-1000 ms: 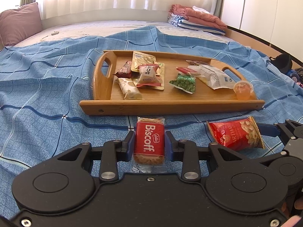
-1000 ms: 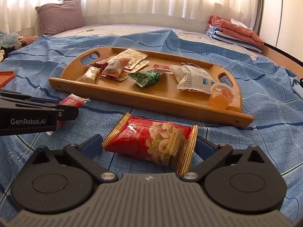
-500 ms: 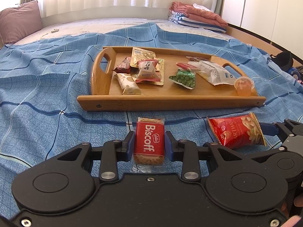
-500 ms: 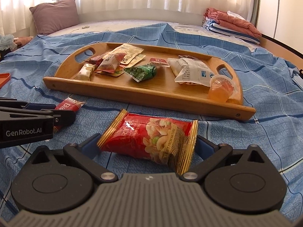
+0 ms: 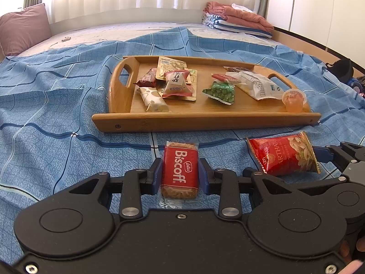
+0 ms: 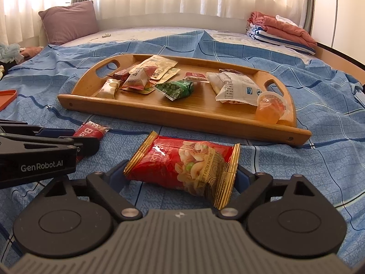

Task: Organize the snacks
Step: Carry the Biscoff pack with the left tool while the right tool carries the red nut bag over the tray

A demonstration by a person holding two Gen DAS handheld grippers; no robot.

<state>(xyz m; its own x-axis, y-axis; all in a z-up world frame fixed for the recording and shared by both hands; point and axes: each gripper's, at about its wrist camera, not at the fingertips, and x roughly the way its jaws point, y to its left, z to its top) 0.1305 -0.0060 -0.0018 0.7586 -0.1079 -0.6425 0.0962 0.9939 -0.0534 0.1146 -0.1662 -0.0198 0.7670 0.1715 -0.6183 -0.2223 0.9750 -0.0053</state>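
My left tool [image 5: 180,174] grips the Biscoff [image 5: 180,171]; right tool [image 6: 181,178] closing round the nut bag [image 6: 184,166], whose slick foil could squirt out.

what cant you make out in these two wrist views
- Red nut bag: the right gripper is closing around it; its ends hide the pads in the right wrist view.
- Biscoff packet: the left gripper's body hides most of it there.
- White packet: print too small to read.

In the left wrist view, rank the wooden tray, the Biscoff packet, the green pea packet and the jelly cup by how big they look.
Largest to smallest:
1. wooden tray
2. Biscoff packet, though it is nearest the camera
3. green pea packet
4. jelly cup, close to the pea packet, so unsure
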